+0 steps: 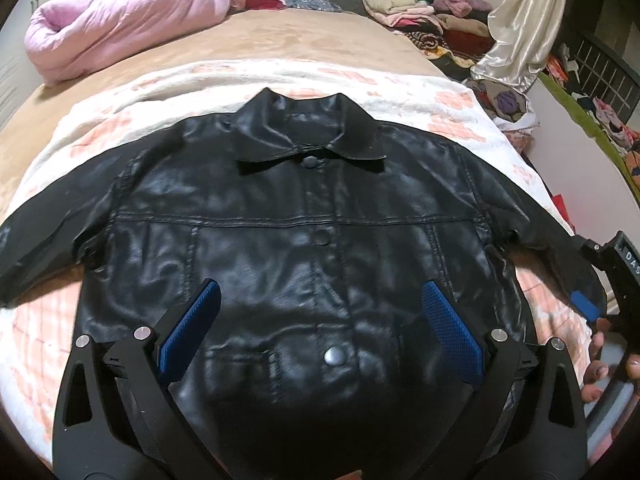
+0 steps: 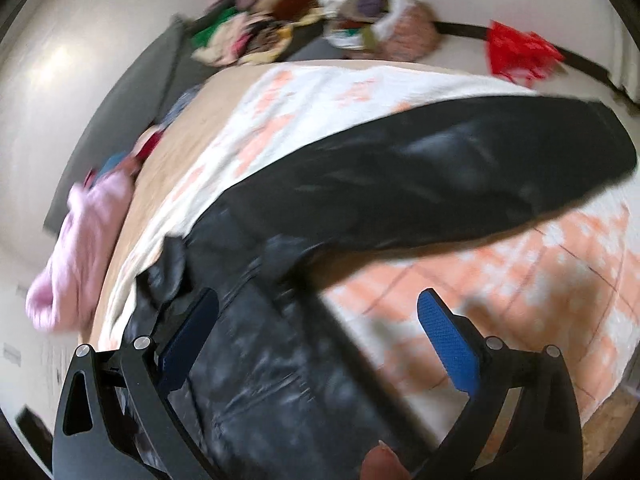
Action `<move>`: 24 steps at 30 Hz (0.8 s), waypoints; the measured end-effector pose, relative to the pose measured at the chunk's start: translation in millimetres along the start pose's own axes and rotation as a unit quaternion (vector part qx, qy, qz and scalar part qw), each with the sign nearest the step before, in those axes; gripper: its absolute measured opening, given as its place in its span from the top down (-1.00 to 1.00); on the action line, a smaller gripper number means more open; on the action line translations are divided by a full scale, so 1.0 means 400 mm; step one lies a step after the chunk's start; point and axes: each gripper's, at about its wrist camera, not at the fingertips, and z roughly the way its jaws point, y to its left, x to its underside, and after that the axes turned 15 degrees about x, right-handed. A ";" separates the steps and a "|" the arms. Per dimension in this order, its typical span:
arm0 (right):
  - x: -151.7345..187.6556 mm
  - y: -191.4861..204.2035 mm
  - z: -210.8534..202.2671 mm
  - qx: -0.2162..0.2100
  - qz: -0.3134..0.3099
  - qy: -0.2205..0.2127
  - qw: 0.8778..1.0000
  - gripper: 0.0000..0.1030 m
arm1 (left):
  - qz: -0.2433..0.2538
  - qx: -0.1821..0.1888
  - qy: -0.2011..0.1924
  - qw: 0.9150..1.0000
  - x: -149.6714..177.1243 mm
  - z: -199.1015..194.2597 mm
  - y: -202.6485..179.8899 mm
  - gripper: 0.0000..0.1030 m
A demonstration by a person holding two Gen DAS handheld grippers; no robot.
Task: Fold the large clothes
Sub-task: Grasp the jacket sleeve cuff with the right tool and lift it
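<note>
A black leather jacket [image 1: 304, 208] lies flat and buttoned on a white and orange blanket [image 1: 440, 96], collar toward the far side, both sleeves spread out. My left gripper [image 1: 320, 296] hovers open over the jacket's lower front, its blue pads wide apart around a metal snap button [image 1: 335, 356]. The right gripper [image 1: 588, 308] shows at the right edge by the jacket's right sleeve, held in a hand. In the blurred right wrist view the right gripper [image 2: 318, 304] is open above the jacket's side [image 2: 256, 360], with the sleeve [image 2: 440, 176] stretching away to the right.
A rolled pink quilt [image 1: 120, 20] lies at the bed's far left. Piles of mixed clothes [image 1: 424, 8] and a cream satin cloth [image 1: 524, 20] crowd the far right. A dark crate [image 1: 600, 68] of garments stands to the right. A red bag [image 2: 520, 52] lies beyond the bed.
</note>
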 end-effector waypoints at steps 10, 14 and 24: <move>-0.049 -0.204 0.076 0.064 0.148 -0.026 0.987 -0.92 | 0.011 -0.012 0.033 0.999 -0.023 0.128 -0.038 -0.83; -0.076 -0.261 0.099 0.079 0.189 -0.041 0.978 -0.92 | 0.011 -0.023 0.047 0.999 -0.034 0.183 -0.039 -0.83; -0.179 -0.308 0.180 0.132 0.248 -0.062 0.958 -0.92 | 0.005 -0.018 0.065 0.998 -0.056 0.255 -0.064 -0.83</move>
